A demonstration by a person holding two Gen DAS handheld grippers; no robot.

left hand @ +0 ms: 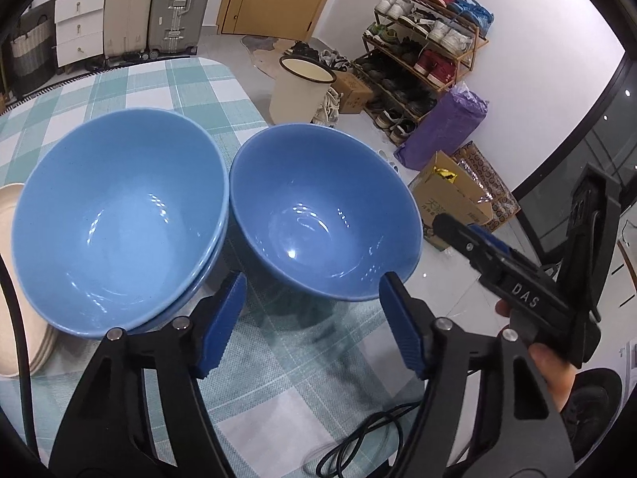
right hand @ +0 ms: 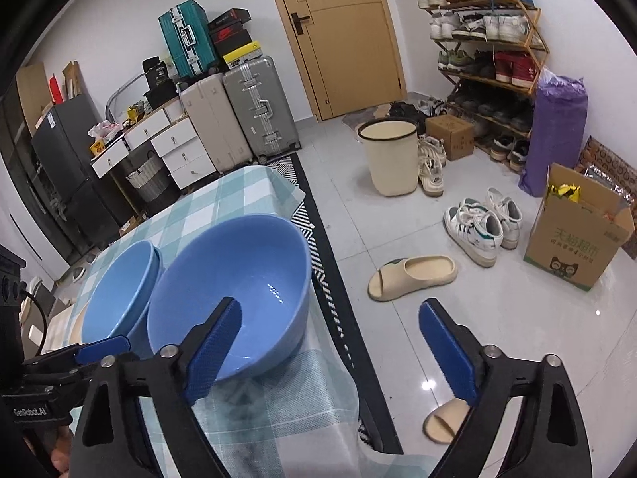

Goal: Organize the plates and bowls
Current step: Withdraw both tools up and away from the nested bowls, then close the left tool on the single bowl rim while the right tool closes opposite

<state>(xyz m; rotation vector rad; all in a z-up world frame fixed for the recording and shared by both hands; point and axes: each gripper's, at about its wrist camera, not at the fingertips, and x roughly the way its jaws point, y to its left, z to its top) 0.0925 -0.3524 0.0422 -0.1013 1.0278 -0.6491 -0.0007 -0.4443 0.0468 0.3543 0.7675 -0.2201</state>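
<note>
A table [left hand: 167, 91] under a green-and-white checked cloth carried two lots of blue bowls. In the left wrist view a single blue bowl [left hand: 324, 215] sat at the centre of the picture, near the table's right edge. At nine o'clock from it, touching or nearly touching rim to rim, stood a stack of blue bowls [left hand: 119, 219], one nested in another. Beyond the stack, at the far left edge, lay some cream plates [left hand: 10, 279], only partly in view.

The left gripper [left hand: 312, 328] sat at six o'clock from the single bowl, its jaws released. Its blue pads [left hand: 223, 318] stood apart on either side of the bowl's near rim; the right pad looked just against the rim, though I could not tell whether it truly touched. Nothing was grasped.

In the right wrist view the right gripper [right hand: 330, 348] also had its jaws released and wide. Its left pad overlapped the single bowl [right hand: 239, 286] in the picture, while the right pad hung over the tiled floor [right hand: 398, 207] past the table edge. It held nothing. The stack [right hand: 119, 290] sat at nine o'clock from that bowl.

On the floor stood a cream bin [right hand: 392, 155], a shoe rack [right hand: 489, 51] and a cardboard box [right hand: 577, 231].
</note>
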